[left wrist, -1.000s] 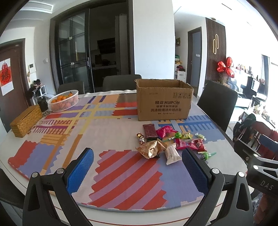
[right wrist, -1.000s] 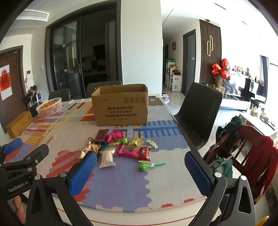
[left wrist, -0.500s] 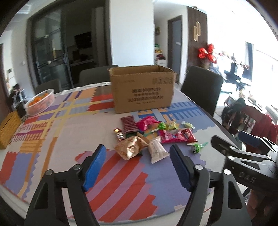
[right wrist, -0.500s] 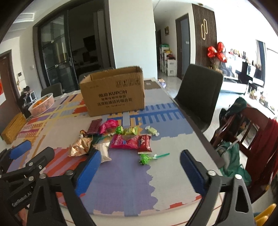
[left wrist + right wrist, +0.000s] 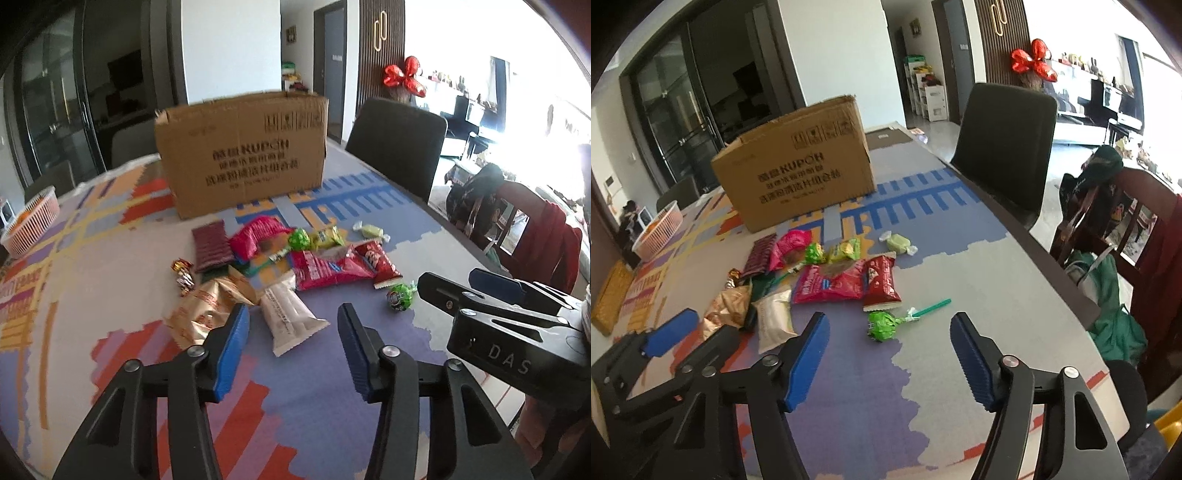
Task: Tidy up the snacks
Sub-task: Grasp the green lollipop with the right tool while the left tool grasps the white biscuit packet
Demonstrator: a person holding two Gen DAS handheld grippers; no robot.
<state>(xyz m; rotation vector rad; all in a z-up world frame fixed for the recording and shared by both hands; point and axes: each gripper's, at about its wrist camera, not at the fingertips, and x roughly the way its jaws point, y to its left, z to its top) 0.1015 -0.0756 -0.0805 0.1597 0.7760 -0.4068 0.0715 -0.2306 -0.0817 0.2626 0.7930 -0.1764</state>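
1. While both pairs of tongs hang over the near edge of the round table (image 5: 997, 258) with its patchwork-coloured mat, the snacks lie in a loose heap at the table's middle, in front of the open brown cardboard box (image 5: 243, 155).
2. The left tongs (image 5: 291, 343) are closing with nothing clamped; the white oblong snack packet (image 5: 290, 317) lies just beyond the blue pads, seen between them, and the crumpled gold foil bag (image 5: 201, 310) sits beside the left pad.
3. The right tongs (image 5: 890, 354) are also closing and grip nothing; the green foil-wrapped lollipop (image 5: 882, 325) with its green stick lies just ahead of them, apart from both pads.
4. Behind the lollipop lie a dark red wrapped bar (image 5: 881, 282) and a flat pink snack bag (image 5: 829, 282), touching side by side.
5. Farther back sit a maroon ridged packet (image 5: 759, 254), a bright pink crumpled wrapper (image 5: 788, 245), small green and yellow sweets (image 5: 844, 249) and a pale green twist-wrapped candy (image 5: 897, 242) off to the right.
6. A pink plastic basket (image 5: 659, 229) stands at the table's far left edge.
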